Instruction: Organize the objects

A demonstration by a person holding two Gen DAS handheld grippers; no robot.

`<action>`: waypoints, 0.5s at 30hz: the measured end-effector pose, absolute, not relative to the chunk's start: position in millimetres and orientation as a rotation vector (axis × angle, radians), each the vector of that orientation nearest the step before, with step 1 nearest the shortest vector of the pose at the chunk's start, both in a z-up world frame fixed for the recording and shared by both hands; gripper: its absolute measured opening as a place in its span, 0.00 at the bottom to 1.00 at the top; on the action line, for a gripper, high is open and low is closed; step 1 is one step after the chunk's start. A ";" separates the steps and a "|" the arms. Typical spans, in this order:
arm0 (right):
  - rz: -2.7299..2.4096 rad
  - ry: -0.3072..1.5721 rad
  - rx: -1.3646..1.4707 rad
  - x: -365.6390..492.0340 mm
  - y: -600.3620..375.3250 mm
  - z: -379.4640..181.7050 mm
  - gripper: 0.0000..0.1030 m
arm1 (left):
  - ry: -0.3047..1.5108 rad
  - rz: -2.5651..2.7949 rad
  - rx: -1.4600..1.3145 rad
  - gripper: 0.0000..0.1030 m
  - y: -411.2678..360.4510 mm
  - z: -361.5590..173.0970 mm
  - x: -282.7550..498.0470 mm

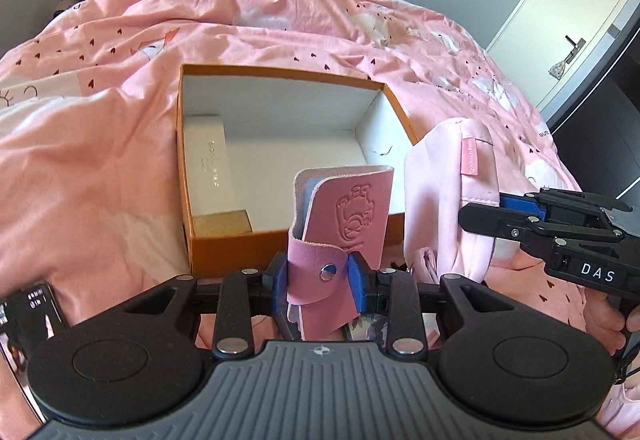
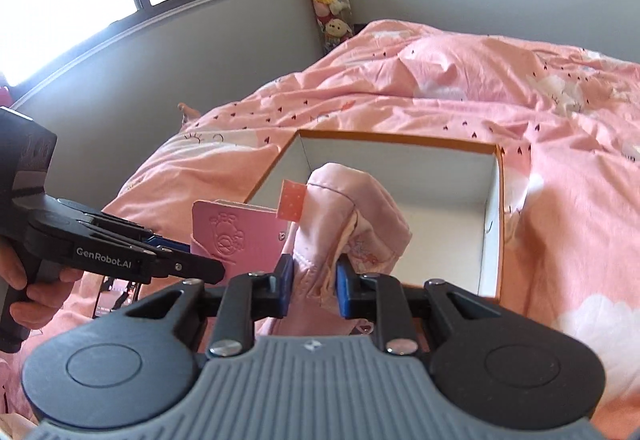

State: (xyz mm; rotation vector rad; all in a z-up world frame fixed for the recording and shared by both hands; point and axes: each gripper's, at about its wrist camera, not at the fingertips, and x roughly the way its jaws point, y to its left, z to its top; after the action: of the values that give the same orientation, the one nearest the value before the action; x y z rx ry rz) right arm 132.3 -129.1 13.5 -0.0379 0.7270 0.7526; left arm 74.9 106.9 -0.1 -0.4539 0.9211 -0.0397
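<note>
Beside one orange box (image 1: 224,248), left fingers (image 1: 285,280) are clamping one embossed pink wallet (image 1: 344,216), right fingers (image 2: 285,280) pinching one pale pink pouch (image 2: 360,216).

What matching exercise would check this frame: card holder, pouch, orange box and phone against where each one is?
Things:
1. pink card holder
2. pale pink pouch
3. orange box
4. phone

Places:
A. lying on the pink duvet, screen lit
B. clamped in the right gripper
C. open on the bed, a white case inside
D. clamped in the left gripper

Pairs: 1-D, 2-B, 3-C, 4-A
</note>
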 end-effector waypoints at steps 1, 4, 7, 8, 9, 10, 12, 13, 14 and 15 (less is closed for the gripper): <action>0.756 0.709 -0.042 135.1 -128.7 19.1 0.23 | 0.921 -0.040 -0.455 0.35 110.2 5.0 79.8; 0.746 0.661 -0.063 146.4 -125.9 32.8 0.23 | 0.920 -0.044 -0.444 0.35 118.3 16.8 98.6; 0.733 0.621 -0.085 163.0 -120.6 41.9 0.23 | 0.933 -0.049 -0.424 0.35 124.3 22.2 124.8; 0.729 0.619 -0.089 170.3 -118.4 43.2 0.23 | 0.942 -0.053 -0.424 0.35 126.9 21.3 135.2; 0.722 0.620 -0.092 178.1 -116.1 43.4 0.23 | 0.954 -0.055 -0.427 0.35 129.7 19.2 145.5; 0.714 0.624 -0.098 186.5 -113.1 42.6 0.23 | 0.966 -0.051 -0.432 0.35 132.5 15.8 156.4; 0.698 0.637 -0.111 202.1 -108.5 38.1 0.23 | 0.999 -0.042 -0.428 0.35 135.8 4.5 178.4; 0.688 0.651 -0.123 212.2 -105.1 33.2 0.23 | 1.020 -0.039 -0.438 0.35 137.4 -2.8 189.0; 0.680 0.668 -0.133 221.3 -102.6 27.6 0.23 | 1.041 -0.043 -0.438 0.35 138.1 -11.0 199.5; 0.670 0.687 -0.138 230.2 -100.9 21.9 0.23 | 1.066 -0.045 -0.445 0.35 140.0 -20.7 209.9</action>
State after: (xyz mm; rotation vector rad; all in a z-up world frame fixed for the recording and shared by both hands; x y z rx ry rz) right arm 230.2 -100.9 21.9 -0.1377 0.6866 0.6699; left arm 209.9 140.0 -20.7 -0.4449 1.0660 -0.0449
